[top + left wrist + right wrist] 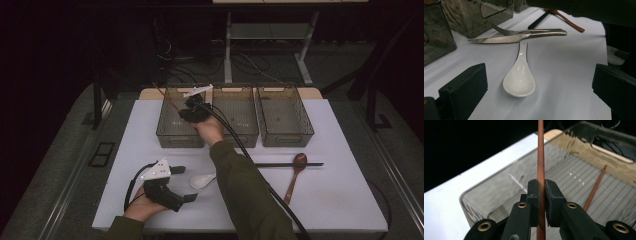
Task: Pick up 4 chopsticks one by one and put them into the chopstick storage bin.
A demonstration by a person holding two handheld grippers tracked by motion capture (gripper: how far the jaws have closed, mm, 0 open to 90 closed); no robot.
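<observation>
My right gripper [541, 191] is shut on a thin reddish-brown chopstick [540, 155], which runs upright between its pads. In the high view the right gripper [192, 111] hovers over the left clear bin [172, 136], with the chopstick [165, 97] sticking out to the far left. A second reddish chopstick [596, 186] lies on that bin's ribbed floor [574, 177]. My left gripper [176, 184] rests low near the table's front, open, jaws pointing at a white ceramic spoon [202, 180]. The spoon [520, 78] lies bowl-first between the wide jaws of the left gripper [539, 75], untouched.
Two more clear bins [235, 117] [285, 117] stand beside the left one. A knife [499, 39] and fork [534, 31] lie past the white spoon. A wooden spoon [295, 172] and black chopsticks [290, 164] lie to the right. The right forearm [240, 185] crosses mid-table.
</observation>
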